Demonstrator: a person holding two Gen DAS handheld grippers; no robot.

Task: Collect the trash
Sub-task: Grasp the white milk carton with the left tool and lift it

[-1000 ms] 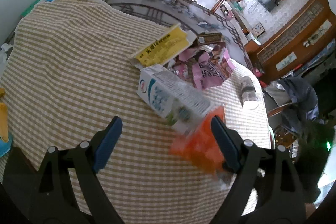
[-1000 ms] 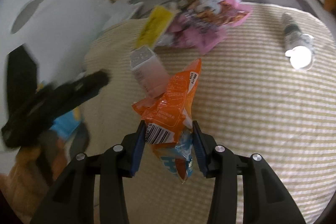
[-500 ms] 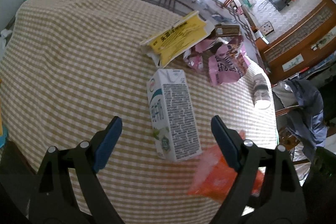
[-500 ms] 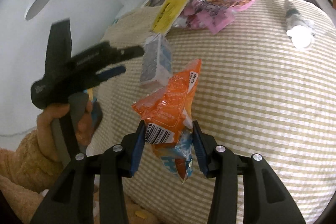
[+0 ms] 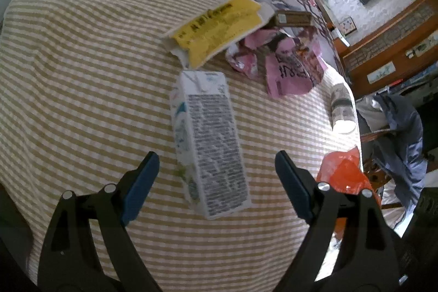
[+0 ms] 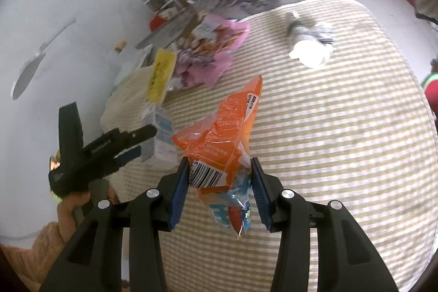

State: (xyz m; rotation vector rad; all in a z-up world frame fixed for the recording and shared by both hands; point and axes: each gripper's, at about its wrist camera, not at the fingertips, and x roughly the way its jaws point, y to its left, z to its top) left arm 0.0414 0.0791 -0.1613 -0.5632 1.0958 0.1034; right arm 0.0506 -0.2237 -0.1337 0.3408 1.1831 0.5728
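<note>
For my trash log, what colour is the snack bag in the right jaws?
Orange snack bag, clearest in right wrist view.

Crumpled orange snack wrapper hangs pinched above the bench — white milk carton lies flat, yellow box beyond.

Wrist cams down; share carton maybe.
</note>
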